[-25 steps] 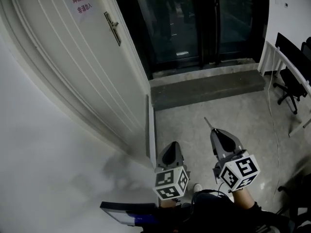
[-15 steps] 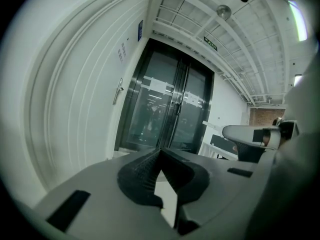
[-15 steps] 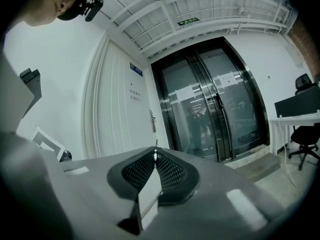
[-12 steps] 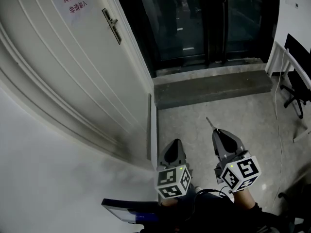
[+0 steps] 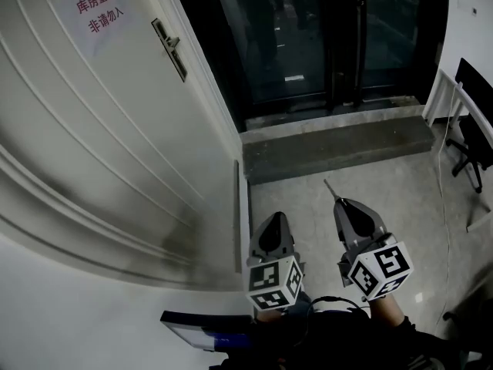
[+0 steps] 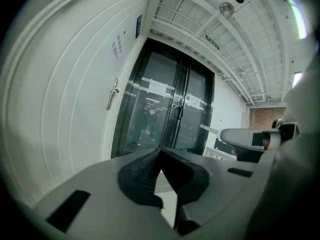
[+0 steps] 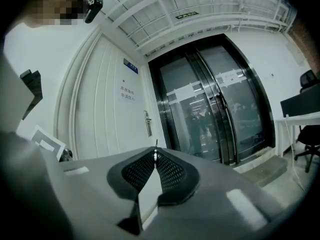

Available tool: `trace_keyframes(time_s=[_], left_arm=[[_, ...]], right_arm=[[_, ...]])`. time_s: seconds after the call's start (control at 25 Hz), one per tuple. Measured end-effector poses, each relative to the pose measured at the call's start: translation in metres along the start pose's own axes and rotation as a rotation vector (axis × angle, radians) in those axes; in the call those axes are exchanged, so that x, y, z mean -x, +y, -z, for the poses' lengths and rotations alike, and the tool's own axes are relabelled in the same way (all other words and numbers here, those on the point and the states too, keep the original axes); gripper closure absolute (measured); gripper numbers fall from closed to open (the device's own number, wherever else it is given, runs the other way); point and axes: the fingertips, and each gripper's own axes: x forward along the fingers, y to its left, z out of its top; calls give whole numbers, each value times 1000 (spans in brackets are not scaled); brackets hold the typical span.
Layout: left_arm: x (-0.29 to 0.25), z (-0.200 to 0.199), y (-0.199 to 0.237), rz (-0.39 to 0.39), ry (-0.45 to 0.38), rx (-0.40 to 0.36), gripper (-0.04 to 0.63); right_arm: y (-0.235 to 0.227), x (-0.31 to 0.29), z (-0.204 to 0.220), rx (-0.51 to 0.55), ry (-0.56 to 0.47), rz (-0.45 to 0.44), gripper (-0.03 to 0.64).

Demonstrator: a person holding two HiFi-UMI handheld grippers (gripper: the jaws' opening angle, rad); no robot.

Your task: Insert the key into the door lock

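Since a second ago the door [image 5: 115, 129] has spread wider across the left of your head view. Its red-lettered sign [image 5: 95, 14] and lock plate [image 5: 168, 48] have both drifted left. Your two tongs have barely shifted, and they sit low in the frame side by side over the grey floor [image 5: 400, 199].

The key [image 5: 330, 187] is a thin, dull metal blade. It is pinched in your right tongs [image 5: 341, 203], and only a short stretch pokes out past the tips toward the dark glass doors [image 5: 308, 37]. In the right gripper view the jaws are pressed together on it, and a sliver of the blade [image 7: 156, 145] stands up between the ribbed pads. The lock plate [image 7: 148, 123] shows just left of and above that sliver. The key is well apart from the lock plate and points forward rather than at the door.

Your left tongs [image 5: 273, 217] are closed with nothing in them. In the left gripper view the tips meet [image 6: 160, 154], and the lock plate [image 6: 114, 93] is far up to the left.
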Motion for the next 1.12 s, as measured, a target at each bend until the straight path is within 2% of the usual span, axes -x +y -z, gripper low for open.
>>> trace_keyframes(time_s=[0.12, 0.48, 0.8, 1.12], left_arm=[[-26, -10, 17, 23, 10, 27, 595], [-82, -28, 66, 24, 11, 12, 595], [-124, -35, 81, 17, 9, 23, 595], [-193, -48, 86, -21, 7, 30, 595]], right_arm=[[-3, -34, -3, -1, -4, 5, 604], [-7, -106, -3, -2, -16, 33, 604], [-27, -148, -5, 5, -7, 38, 604], [-70, -212, -16, -5, 8, -20, 604]])
